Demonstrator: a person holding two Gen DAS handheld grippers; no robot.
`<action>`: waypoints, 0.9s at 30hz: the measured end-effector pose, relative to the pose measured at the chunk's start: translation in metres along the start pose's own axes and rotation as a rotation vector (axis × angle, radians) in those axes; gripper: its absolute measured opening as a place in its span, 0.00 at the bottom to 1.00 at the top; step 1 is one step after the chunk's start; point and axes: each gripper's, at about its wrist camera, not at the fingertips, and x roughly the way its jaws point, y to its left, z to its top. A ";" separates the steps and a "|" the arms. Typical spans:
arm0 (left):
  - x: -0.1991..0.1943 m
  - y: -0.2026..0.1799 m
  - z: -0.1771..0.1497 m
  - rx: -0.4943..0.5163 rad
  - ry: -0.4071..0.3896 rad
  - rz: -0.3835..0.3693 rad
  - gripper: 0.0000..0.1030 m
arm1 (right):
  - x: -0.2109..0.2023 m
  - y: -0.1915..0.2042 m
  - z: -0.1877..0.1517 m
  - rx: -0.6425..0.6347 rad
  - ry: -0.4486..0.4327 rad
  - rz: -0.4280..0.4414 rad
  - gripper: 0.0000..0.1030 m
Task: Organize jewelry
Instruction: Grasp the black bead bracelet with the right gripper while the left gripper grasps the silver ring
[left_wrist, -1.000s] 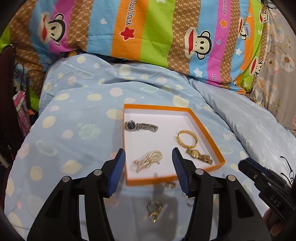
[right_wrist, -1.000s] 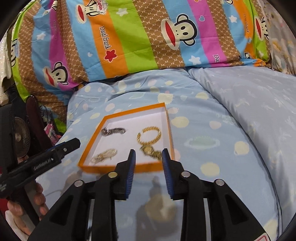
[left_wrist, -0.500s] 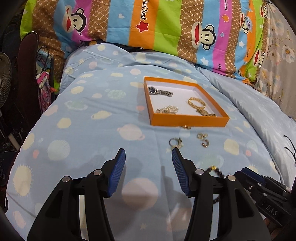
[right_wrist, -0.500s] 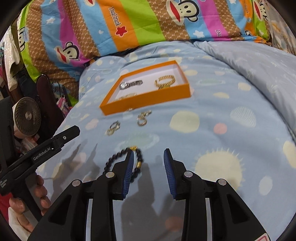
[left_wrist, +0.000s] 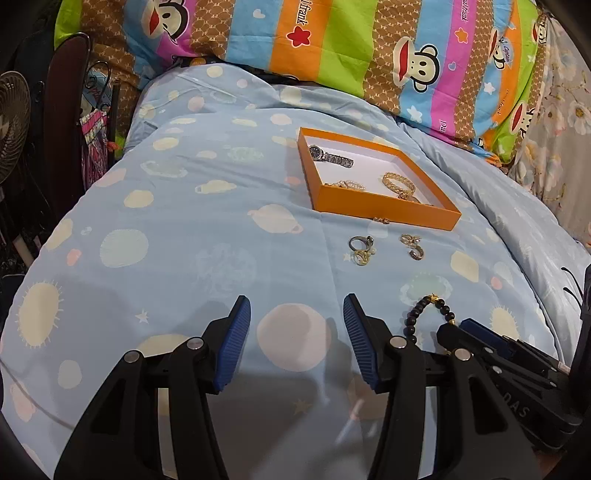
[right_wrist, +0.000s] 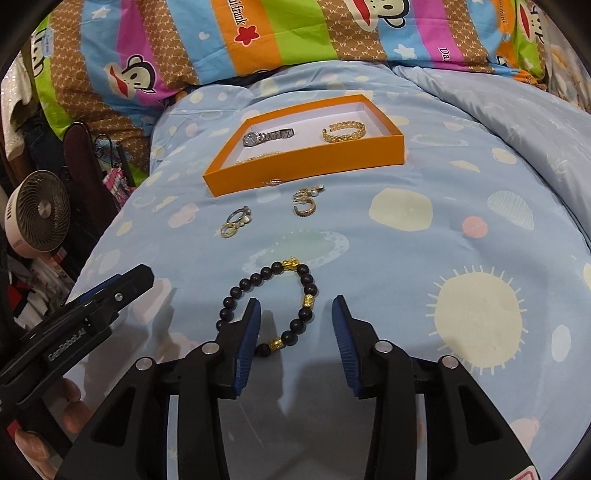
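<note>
An orange tray (left_wrist: 384, 212) (right_wrist: 306, 162) lies on the blue bedspread and holds a silver watch (right_wrist: 267, 136), a gold bangle (right_wrist: 344, 132) and a gold chain (left_wrist: 347, 184). Rings lie loose in front of it: one pair (right_wrist: 236, 221) (left_wrist: 360, 249) and another pair (right_wrist: 306, 201) (left_wrist: 412, 245). A black bead bracelet with gold beads (right_wrist: 273, 306) (left_wrist: 424, 314) lies nearest. My right gripper (right_wrist: 295, 321) is open, its fingers either side of the bracelet's near right part. My left gripper (left_wrist: 297, 332) is open and empty over bare bedspread, left of the bracelet.
A striped monkey-print pillow (left_wrist: 332, 44) lies behind the tray. A small fan (right_wrist: 37, 214) and a dark chair (left_wrist: 68, 110) stand off the bed's left edge. A small gold piece (right_wrist: 273, 182) lies against the tray's front wall.
Both grippers have pulled back from the tray toward the near side of the bed. The right gripper has come down around the bead bracelet. The jewelry has not moved.
</note>
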 end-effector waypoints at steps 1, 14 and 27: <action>0.001 0.001 0.000 -0.002 0.005 -0.003 0.49 | 0.001 -0.001 0.001 0.001 0.006 -0.007 0.18; 0.021 -0.027 0.025 0.023 0.061 -0.060 0.50 | -0.025 -0.031 0.003 0.029 -0.061 -0.059 0.07; 0.084 -0.066 0.056 0.056 0.133 -0.023 0.44 | -0.020 -0.050 -0.003 0.078 -0.055 -0.018 0.07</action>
